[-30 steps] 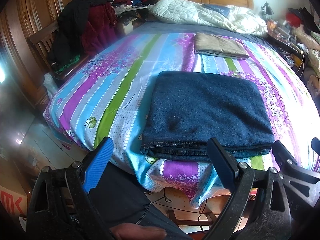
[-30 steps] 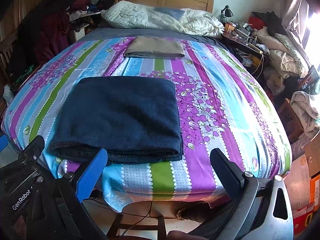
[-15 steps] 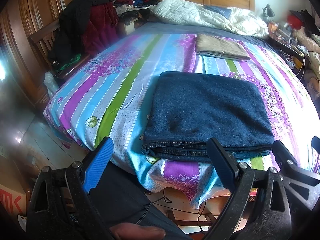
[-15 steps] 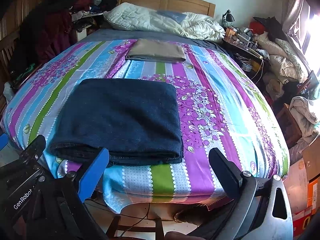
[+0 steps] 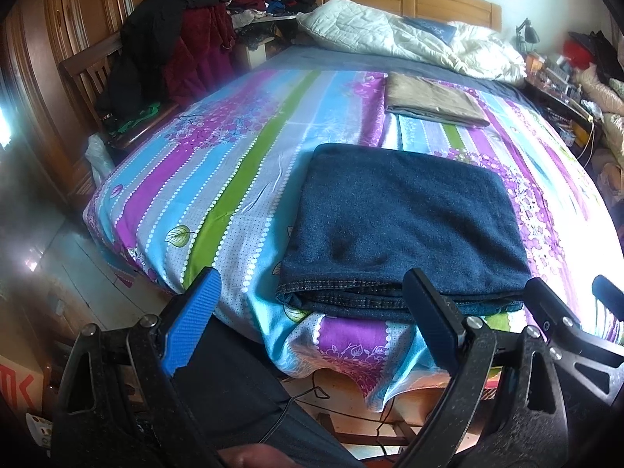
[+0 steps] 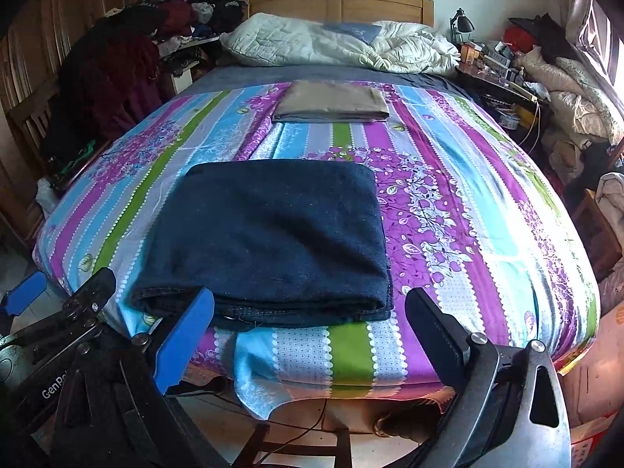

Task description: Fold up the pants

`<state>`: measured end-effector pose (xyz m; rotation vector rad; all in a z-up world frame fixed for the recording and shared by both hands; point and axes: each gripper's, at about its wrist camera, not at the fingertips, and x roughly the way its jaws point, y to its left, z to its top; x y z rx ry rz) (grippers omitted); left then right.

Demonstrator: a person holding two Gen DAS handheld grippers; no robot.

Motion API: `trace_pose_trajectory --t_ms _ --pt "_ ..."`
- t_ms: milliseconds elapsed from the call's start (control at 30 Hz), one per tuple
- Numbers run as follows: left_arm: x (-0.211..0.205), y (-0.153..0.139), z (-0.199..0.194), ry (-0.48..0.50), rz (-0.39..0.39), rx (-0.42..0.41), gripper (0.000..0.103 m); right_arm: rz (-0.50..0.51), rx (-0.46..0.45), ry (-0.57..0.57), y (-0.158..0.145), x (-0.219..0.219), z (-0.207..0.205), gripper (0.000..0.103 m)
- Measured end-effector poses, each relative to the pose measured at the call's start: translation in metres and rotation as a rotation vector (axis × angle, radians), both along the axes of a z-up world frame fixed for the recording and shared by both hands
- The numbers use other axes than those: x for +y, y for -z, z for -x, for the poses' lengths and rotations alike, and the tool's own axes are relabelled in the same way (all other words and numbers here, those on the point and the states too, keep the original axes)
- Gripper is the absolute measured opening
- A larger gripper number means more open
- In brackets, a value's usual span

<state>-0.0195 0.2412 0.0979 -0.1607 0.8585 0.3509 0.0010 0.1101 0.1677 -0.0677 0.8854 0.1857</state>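
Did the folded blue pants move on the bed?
No. The blue pants lie on the same stripes of the bedsheet, the same way from the tan folded cloth.

Layout on the bed

The folded pants lie on the bed near its foot edge. A second folded garment lies behind them, well apart. The quilt lies heaped at the headboard. A chair stands left of the bed.

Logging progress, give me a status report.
Both tongs, left and right, open, empty. Dark blue pants folded flat on bedspread. Nothing in the way.
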Motion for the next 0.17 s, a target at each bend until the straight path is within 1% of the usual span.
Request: trace_pose_trajectory --t_ms 167 --pt "0.0004 0.0017 -0.0019 -0.001 0.007 0.010 0.094 -0.008 -0.015 -0.010 -0.0028 0.0016 0.0023 0.100"
